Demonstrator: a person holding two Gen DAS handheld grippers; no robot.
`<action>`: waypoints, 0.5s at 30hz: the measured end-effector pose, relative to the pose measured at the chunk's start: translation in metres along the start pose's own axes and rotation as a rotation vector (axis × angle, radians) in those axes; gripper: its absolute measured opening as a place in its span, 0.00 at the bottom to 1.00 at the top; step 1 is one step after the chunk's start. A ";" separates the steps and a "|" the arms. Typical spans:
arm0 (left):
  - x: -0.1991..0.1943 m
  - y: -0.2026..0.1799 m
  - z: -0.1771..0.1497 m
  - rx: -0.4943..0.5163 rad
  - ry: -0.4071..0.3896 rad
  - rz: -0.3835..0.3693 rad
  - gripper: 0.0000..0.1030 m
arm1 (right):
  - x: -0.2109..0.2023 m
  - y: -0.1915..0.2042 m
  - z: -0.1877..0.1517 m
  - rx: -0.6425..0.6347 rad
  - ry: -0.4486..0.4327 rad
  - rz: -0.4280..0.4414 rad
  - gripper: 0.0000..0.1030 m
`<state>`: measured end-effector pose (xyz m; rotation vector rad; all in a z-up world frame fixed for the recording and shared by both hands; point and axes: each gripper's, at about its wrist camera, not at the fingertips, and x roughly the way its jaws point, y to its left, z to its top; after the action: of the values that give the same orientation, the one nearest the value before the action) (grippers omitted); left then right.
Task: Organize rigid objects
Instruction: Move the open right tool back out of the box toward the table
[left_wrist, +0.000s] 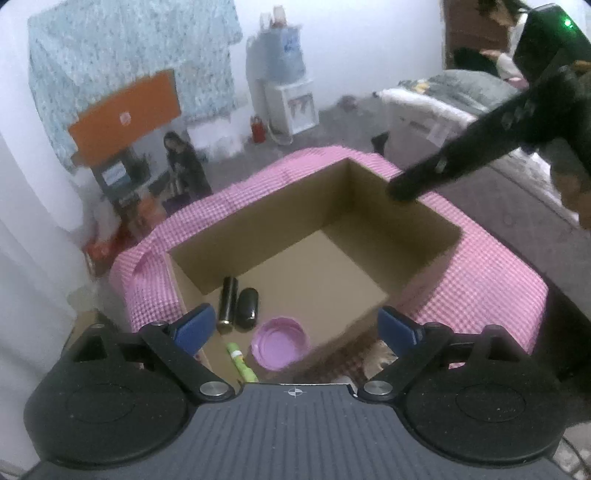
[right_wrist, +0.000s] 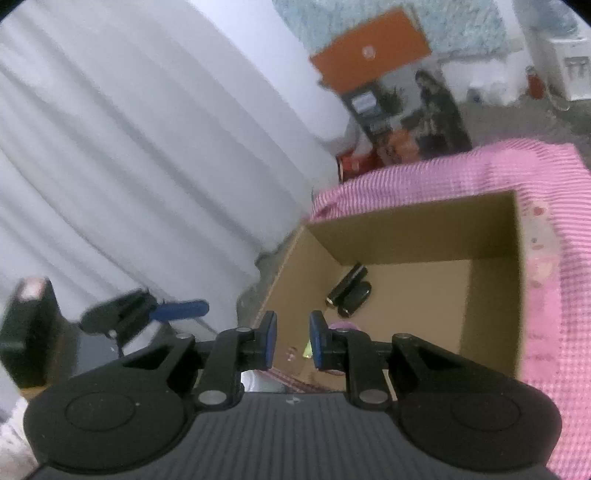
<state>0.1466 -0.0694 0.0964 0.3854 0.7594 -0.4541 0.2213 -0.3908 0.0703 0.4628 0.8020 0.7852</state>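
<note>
An open cardboard box (left_wrist: 384, 206) stands on a pink checked cloth (left_wrist: 487, 280). Inside lie two black cylinders (left_wrist: 236, 304), a purple lid (left_wrist: 279, 343) and a green tube (left_wrist: 242, 362). My left gripper (left_wrist: 297, 325) is open and empty above the box's near edge. My right gripper (right_wrist: 293, 339) has its jaws partly closed with a gap between them, nothing held, at the box's (right_wrist: 406, 229) near left corner. The black cylinders (right_wrist: 349, 295) show in the right wrist view. The right gripper's body (left_wrist: 480, 144) reaches in over the box's far right corner in the left wrist view.
A white curtain (right_wrist: 147, 147) hangs left of the box. The left gripper's blue finger (right_wrist: 177, 309) shows at the left of the right wrist view. A water dispenser (left_wrist: 288, 92), an orange board (left_wrist: 125, 114) and a bed (left_wrist: 461, 96) stand beyond the cloth.
</note>
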 end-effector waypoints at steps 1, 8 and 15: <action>-0.004 -0.002 -0.006 -0.008 -0.006 -0.007 0.92 | -0.014 -0.001 -0.005 0.001 -0.024 0.003 0.20; -0.006 -0.010 -0.056 -0.199 -0.016 -0.100 0.92 | -0.120 -0.015 -0.060 -0.001 -0.196 -0.092 0.23; 0.000 -0.028 -0.095 -0.255 -0.036 -0.095 0.95 | -0.178 -0.010 -0.118 -0.091 -0.267 -0.274 0.55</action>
<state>0.0780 -0.0468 0.0282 0.1030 0.7919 -0.4458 0.0542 -0.5246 0.0724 0.3576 0.5635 0.4904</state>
